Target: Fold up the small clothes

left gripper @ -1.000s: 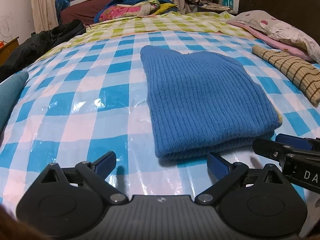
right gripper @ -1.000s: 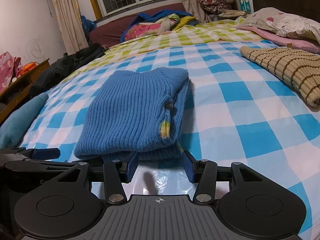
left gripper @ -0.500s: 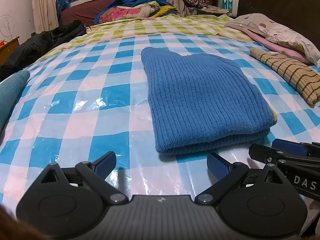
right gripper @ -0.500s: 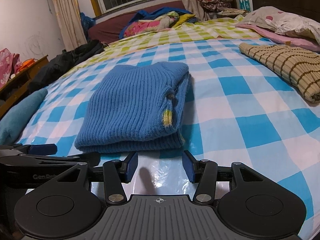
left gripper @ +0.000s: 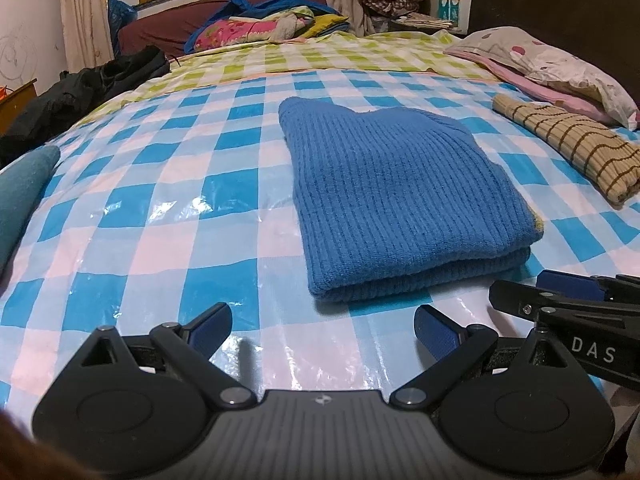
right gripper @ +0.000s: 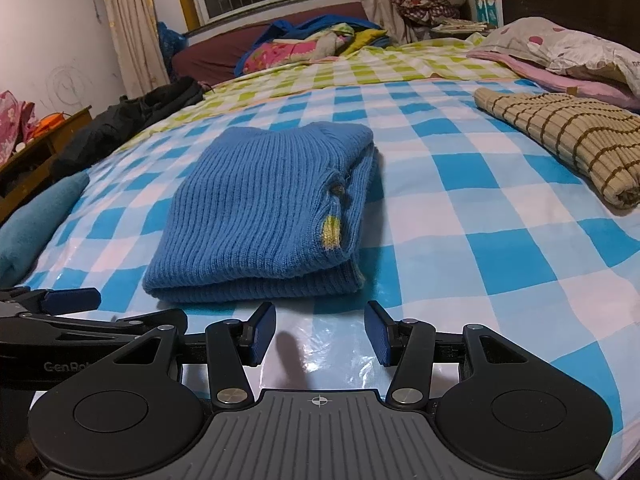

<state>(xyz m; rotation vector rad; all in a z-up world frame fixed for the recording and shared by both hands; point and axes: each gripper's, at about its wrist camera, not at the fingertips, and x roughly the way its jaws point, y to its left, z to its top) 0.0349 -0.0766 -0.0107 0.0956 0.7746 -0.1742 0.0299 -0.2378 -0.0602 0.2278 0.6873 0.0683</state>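
Note:
A blue ribbed knit sweater point(left gripper: 396, 200) lies folded into a compact rectangle on the blue-and-white checked bed cover point(left gripper: 160, 216). It also shows in the right wrist view point(right gripper: 264, 208), with a small yellow patch at its right edge. My left gripper point(left gripper: 322, 330) is open and empty, just in front of the sweater's near edge. My right gripper point(right gripper: 320, 334) is open and empty, also just short of the near edge. Each gripper shows at the side of the other's view.
A folded beige striped knit point(left gripper: 568, 148) lies at the right, with pink and white pillows point(left gripper: 552, 64) behind it. A teal cushion point(left gripper: 20, 196) and black clothing point(left gripper: 80, 92) sit at the left. Piled bedding point(left gripper: 260, 28) lies at the far end.
Both grippers have drawn back a little from the folded sweater, and more bed cover shows in front of its near edge. Both stay open and empty.

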